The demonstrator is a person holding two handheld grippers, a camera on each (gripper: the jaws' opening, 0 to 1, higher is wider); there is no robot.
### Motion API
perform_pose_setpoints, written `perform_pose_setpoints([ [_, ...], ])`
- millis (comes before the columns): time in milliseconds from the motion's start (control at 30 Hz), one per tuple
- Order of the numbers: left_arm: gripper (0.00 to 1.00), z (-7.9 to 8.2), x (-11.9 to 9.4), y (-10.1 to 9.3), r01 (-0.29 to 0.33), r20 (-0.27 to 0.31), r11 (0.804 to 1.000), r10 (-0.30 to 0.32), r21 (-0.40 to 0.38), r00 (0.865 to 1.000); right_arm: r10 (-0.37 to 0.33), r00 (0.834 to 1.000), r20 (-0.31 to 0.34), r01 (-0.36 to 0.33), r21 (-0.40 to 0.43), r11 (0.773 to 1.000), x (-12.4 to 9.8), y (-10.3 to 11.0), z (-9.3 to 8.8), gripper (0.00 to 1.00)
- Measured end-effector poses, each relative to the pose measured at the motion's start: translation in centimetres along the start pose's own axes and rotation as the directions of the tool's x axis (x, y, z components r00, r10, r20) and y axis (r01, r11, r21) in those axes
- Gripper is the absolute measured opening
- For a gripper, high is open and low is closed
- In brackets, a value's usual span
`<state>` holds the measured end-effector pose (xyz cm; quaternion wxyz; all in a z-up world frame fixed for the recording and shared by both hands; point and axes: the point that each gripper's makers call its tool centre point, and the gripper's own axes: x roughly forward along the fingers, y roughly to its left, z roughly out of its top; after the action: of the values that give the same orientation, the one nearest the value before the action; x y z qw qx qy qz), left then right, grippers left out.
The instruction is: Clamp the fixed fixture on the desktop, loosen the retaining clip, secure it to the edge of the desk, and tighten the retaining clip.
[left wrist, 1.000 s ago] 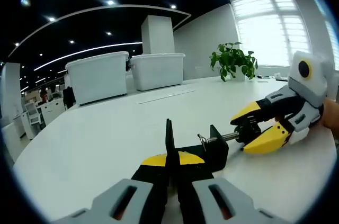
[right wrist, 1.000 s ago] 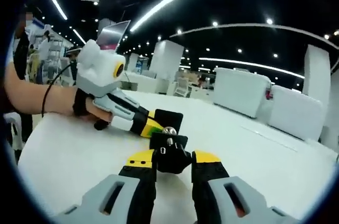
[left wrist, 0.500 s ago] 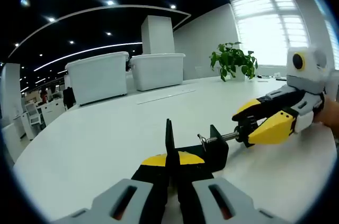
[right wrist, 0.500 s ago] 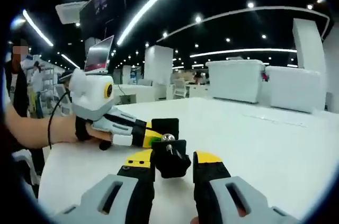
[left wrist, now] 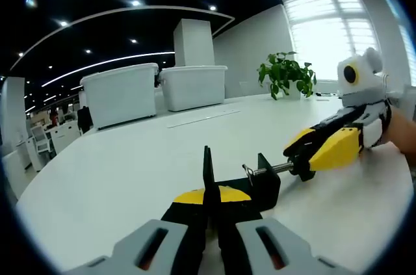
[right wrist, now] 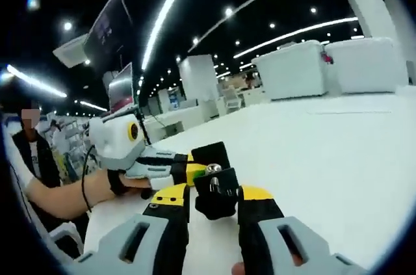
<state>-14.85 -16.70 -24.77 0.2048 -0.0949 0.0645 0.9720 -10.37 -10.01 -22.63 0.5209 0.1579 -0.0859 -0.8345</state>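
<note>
Left tongs are closed on the upright black plate of the fixed fixture, pinning it flat against the white desk so it cannot spin. Right tongs, reaching in from the right of the left gripper view, are clamped around the black knob at the outer end of the threaded screw that serves as the retaining clip. In the right gripper view that knob sits squeezed between the 2 yellow-padded jaws, with the screw's shiny ball tip just above it and the left tongs beyond, gripped by a person's hand.

The fixture rests on the desk surface, well in from any edge visible here; 2 white bins and a potted plant stand far behind it.

My reading is that the loosening step is in hand: 1 tool braces, the other turns the knob. The right gripper view is rolled over, which fits a wrist twist in progress, though how far the screw has backed out cannot be judged. Next, the jaw gap must open enough to swallow the desk's thickness, then both tools need to carry the fixture to the desk edge together.
</note>
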Motion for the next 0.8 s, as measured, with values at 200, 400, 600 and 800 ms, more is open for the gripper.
perform_pose_setpoints([
  [200,0.06,0.0,-0.2,-0.2,0.001,0.001,1.000,-0.001,0.000,1.000,-0.030,1.000,0.008,0.029,0.029,0.999,-0.2,-0.3,-0.1,0.21],
  [400,0.06,0.0,-0.4,-0.4,0.001,0.001,1.000,-0.001,0.000,1.000,-0.028,0.998,0.056,0.036,-0.152,0.988,-0.2,-0.1,0.3,0.20],
  [600,0.06,0.0,-0.5,-0.2,-0.009,-0.002,1.000,0.009,-0.003,1.000,-0.028,0.995,0.095,0.069,-0.462,0.884,0.2,0.5,0.5,0.19],
  [800,0.06,0.0,-0.5,-0.2,-0.010,-0.002,1.000,0.010,-0.002,1.000,-0.038,0.993,0.112,0.091,-0.523,0.847,0.4,0.9,0.5,0.19],
])
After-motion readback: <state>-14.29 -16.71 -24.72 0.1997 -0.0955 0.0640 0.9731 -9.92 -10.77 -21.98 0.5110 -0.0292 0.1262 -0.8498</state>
